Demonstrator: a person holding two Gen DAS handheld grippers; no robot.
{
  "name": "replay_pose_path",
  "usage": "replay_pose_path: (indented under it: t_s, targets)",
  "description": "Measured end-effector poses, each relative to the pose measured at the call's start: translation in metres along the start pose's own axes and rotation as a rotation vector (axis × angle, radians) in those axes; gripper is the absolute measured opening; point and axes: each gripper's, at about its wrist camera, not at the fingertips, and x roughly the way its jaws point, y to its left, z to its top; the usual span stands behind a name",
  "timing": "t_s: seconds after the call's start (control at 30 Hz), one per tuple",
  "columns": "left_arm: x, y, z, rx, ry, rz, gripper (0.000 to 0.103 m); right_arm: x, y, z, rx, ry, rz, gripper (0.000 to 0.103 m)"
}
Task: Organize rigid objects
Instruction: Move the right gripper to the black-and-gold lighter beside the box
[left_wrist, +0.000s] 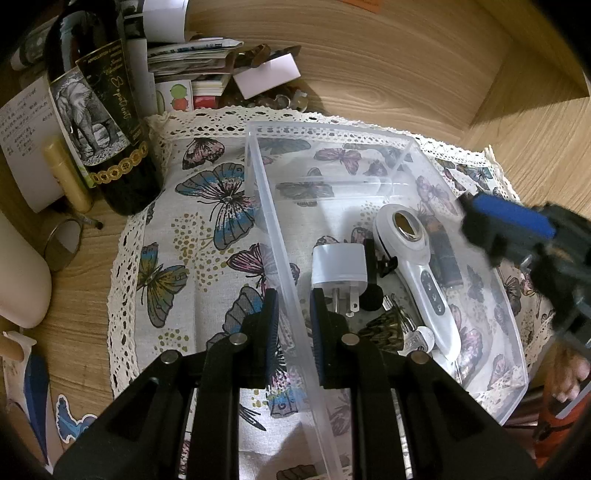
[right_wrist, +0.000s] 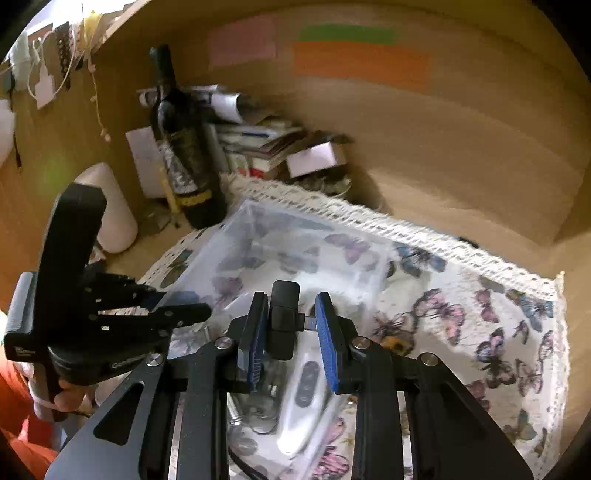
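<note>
A clear plastic bin (left_wrist: 271, 206) lies on a butterfly-print cloth (left_wrist: 207, 229). In it are a white plug adapter (left_wrist: 339, 267), a white handheld device (left_wrist: 424, 273), a dark patterned clip (left_wrist: 384, 326) and small dark items. My left gripper (left_wrist: 293, 321) straddles the bin's left wall, one finger inside and one outside, closed on it. My right gripper (right_wrist: 291, 325) hovers over the bin (right_wrist: 295, 240) and holds a small black gadget (right_wrist: 282, 321) with a plug sticking sideways between its blue pads. The right gripper also shows in the left wrist view (left_wrist: 517, 229), blurred.
A dark wine bottle (left_wrist: 107, 122) stands at the cloth's back left beside papers, a yellow tube (left_wrist: 68, 177) and a metal ring (left_wrist: 62, 243). A pile of booklets and boxes (left_wrist: 221, 70) lies behind. Wooden walls enclose the back and right.
</note>
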Motion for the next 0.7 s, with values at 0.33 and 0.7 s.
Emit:
replay_pose_path:
  t_s: [0.33,0.7]
  targets:
    - [0.0,0.0,0.0,-0.001,0.0,0.0,0.016,0.006,-0.012,-0.003,0.055,0.044,0.01,0.035]
    - [0.0,0.0,0.0,-0.001,0.0,0.0,0.016,-0.013,-0.062,-0.011,0.149,0.02,-0.117,0.035]
